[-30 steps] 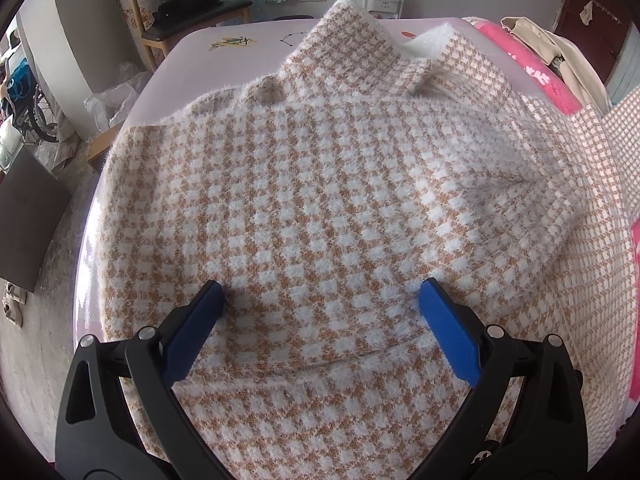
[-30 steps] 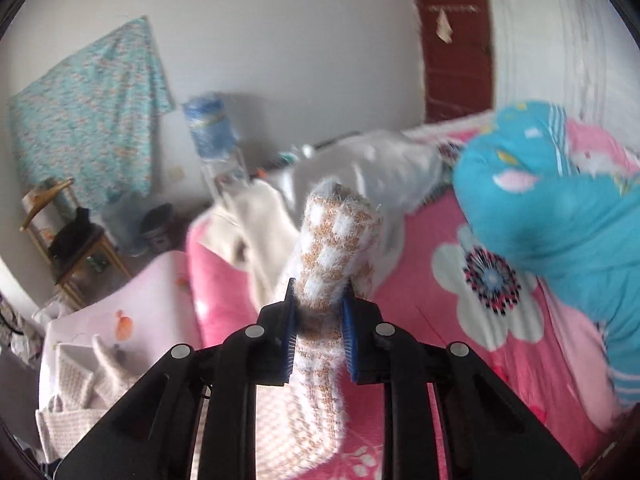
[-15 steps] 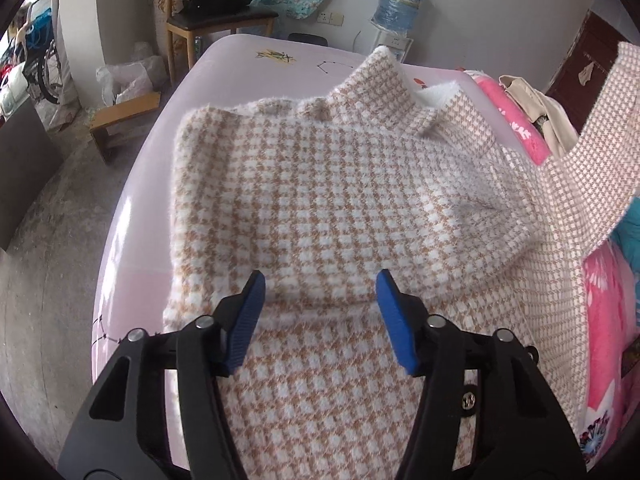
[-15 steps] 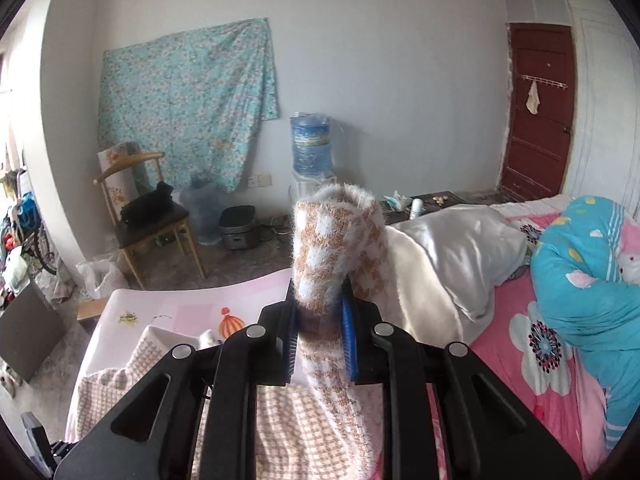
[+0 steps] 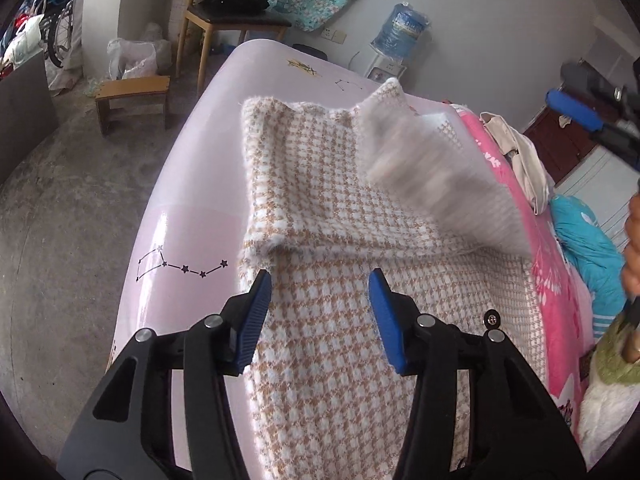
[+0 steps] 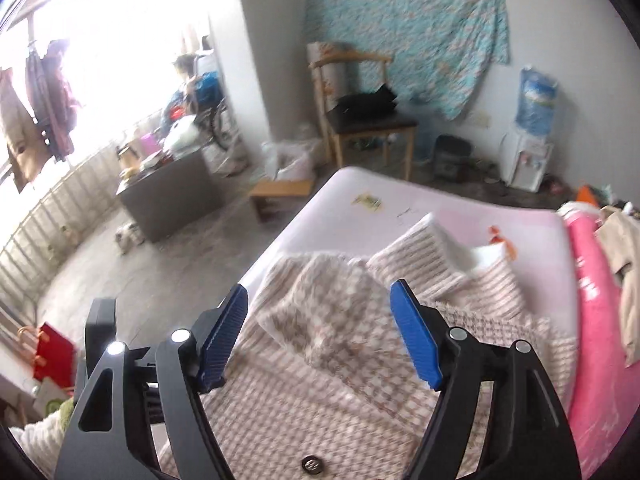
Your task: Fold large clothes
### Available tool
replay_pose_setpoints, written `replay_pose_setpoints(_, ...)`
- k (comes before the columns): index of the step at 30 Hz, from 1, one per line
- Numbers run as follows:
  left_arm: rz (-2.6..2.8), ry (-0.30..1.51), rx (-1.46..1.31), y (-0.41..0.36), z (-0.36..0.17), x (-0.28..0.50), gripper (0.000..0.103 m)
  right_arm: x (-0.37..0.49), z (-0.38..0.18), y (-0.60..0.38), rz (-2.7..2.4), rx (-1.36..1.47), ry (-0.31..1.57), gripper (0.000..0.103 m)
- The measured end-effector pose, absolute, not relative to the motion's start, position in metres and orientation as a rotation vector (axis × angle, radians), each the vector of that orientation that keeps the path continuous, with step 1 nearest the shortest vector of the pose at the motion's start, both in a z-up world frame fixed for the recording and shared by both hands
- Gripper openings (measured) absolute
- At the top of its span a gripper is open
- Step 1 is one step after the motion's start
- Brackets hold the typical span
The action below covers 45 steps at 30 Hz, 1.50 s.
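Observation:
A tan-and-white houndstooth sweater (image 5: 320,208) lies on a pale pink bed (image 5: 192,184). Its sleeve (image 5: 432,168) is blurred, in the air over the sweater's right side, free of any gripper. My left gripper (image 5: 320,292) is open and empty, just above the sweater's near part. My right gripper (image 6: 320,320) is open and empty, above the sweater (image 6: 320,360); one of its blue fingers (image 5: 576,110) shows at the upper right of the left wrist view.
A pink flowered quilt (image 5: 560,280) and a blue pillow (image 5: 588,248) lie along the bed's right side. A wooden chair (image 5: 236,20), a low stool (image 5: 132,96) and a water dispenser (image 5: 396,44) stand on the concrete floor beyond the bed.
My right gripper has opened and let go of the sleeve, which now drops over the sweater. My left gripper has pulled back toward the near hem and stays open.

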<state>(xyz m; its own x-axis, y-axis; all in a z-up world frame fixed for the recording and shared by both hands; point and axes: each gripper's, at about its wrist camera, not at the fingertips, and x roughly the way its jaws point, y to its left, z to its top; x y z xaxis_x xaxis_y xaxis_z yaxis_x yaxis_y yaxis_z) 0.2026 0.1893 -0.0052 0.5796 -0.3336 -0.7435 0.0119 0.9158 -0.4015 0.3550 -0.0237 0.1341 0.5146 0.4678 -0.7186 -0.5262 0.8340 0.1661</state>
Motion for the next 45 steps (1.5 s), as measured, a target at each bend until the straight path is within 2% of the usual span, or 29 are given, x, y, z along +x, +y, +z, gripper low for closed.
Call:
replay_pose_setpoints(4,-0.266,0.924,-0.417,0.188,-0.003,0.206,0.049,0.347,0.108,-0.06,0.539,-0.029,0.899,0.072)
replay_pose_setpoints(7,-0.307,0.915,-0.426,0.181,-0.001,0.219,0.05,0.353,0.1,-0.131,0.426,0.05,0.908,0.072)
replay_pose_setpoints(10,-0.316,0.919,-0.427,0.171,0.0,0.241,0.056,0.367,0.086,-0.204,0.268,0.132,0.925,0.072)
replay_pose_setpoints(13,-0.289,0.946,-0.425,0.162,-0.005,0.269,0.056,0.378,0.071,-0.263,0.147,0.221,0.945,0.072)
replay_pose_setpoints(18,-0.2,1.031,-0.386,0.15,-0.026,0.319,0.056,0.417,0.024,-0.302,0.108,0.289,1.034,0.071)
replay_pose_setpoints(21,-0.165,1.075,-0.37,0.146,-0.041,0.335,0.053,0.439,0.0,-0.302,0.116,0.287,1.08,0.064)
replay_pose_setpoints(23,-0.148,1.07,-0.363,0.146,-0.044,0.338,0.045,0.45,-0.013,-0.304,0.116,0.285,1.097,0.058)
replay_pose_setpoints(24,-0.142,1.064,-0.351,0.145,-0.043,0.338,0.042,0.453,-0.017,-0.305,0.111,0.288,1.101,0.05)
replay_pose_setpoints(26,-0.151,1.062,-0.335,0.144,-0.044,0.338,0.021,0.455,-0.025,-0.311,0.114,0.306,1.098,0.034)
replay_pose_setpoints(27,-0.157,1.064,-0.328,0.142,-0.044,0.339,0.019,0.454,-0.026,-0.315,0.129,0.323,1.087,0.021)
replay_pose_setpoints(28,-0.154,1.056,-0.306,0.14,-0.043,0.338,0.017,0.452,-0.026,-0.319,0.144,0.34,1.072,0.015)
replay_pose_setpoints(31,-0.167,1.008,-0.22,0.127,-0.032,0.335,0.007,0.443,-0.02,-0.325,0.17,0.376,1.019,0.01)
replay_pose_setpoints(37,-0.187,0.832,-0.166,0.112,0.021,0.33,0.006,0.434,-0.009,-0.334,0.17,0.418,0.941,0.009)
replay_pose_setpoints(45,-0.128,0.941,-0.185,0.119,-0.034,0.349,0.006,0.44,-0.038,-0.344,0.135,0.46,0.96,0.009)
